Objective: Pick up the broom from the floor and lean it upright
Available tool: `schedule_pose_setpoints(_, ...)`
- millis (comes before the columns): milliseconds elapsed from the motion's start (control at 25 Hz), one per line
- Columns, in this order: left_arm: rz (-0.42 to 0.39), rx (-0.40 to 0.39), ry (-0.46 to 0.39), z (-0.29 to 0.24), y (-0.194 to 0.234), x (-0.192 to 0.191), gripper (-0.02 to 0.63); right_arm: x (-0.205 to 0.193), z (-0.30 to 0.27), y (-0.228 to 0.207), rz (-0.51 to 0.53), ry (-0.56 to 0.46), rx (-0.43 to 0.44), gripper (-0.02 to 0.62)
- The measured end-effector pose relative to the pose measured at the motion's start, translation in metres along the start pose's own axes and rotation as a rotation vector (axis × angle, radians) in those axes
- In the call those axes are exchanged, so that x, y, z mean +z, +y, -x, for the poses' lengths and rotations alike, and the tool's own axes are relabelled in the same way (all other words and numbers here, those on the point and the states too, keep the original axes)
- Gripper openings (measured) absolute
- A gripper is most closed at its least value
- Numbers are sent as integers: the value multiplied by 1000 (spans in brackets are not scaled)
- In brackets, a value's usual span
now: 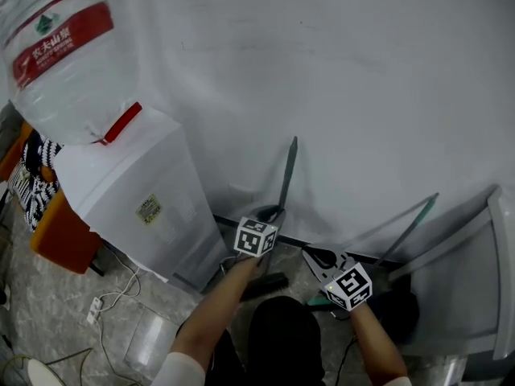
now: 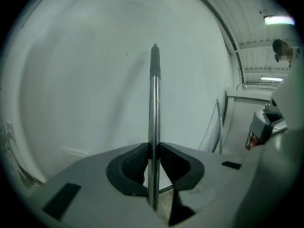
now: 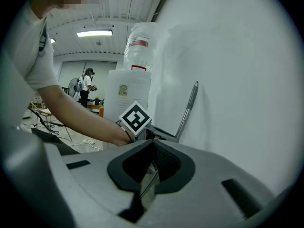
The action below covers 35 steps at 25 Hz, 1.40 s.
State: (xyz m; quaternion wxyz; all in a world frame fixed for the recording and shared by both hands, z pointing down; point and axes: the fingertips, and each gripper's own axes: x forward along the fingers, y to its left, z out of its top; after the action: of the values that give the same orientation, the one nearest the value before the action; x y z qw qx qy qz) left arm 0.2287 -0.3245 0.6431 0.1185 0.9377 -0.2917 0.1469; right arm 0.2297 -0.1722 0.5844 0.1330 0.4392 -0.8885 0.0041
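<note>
The left gripper (image 2: 153,150) is clenched on the broom handle (image 2: 154,103), which stands nearly upright in front of the white wall (image 1: 362,95), to the right of the water dispenser (image 1: 137,191); the right gripper (image 3: 152,144) hangs just beside the left one, its jaw tips pressed together, gripping nothing I can make out.

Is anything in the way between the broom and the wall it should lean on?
Nothing visible. The broom handle, clamped in the left gripper, stands near upright in front of bare white wall. The water dispenser is off to its left and another leaning pole to its right.
</note>
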Motion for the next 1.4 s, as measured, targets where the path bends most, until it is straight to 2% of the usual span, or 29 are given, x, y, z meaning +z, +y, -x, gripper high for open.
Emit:
schedule_pose_setpoints(240, 8, 28, 6, -11, 5, -4, 72, -14, 5, -3, -27, 16, 1, 2)
schedule_pose_setpoints(400, -10, 42, 12, -11, 8, -1, 160, -11, 4, -7, -24, 17, -1, 2)
schedule_pose_setpoints(640, -40, 25, -1, -1, 5, 5, 170, -2, 2, -8, -6, 22, 9, 2)
schedule_pose_setpoints(880, -69, 6, -34, 27, 0, 14, 170, 11, -3, -2, -12, 22, 16, 2)
schedule_pose_setpoints(1120, -111, -37, -109, 66, -18, 25, 164, 26, -6, 14, -16, 10, 22, 2)
schedule_pose_setpoints(1400, -193, -98, -150, 118, -37, 24, 77, 37, -14, 34, -54, -18, 9, 2)
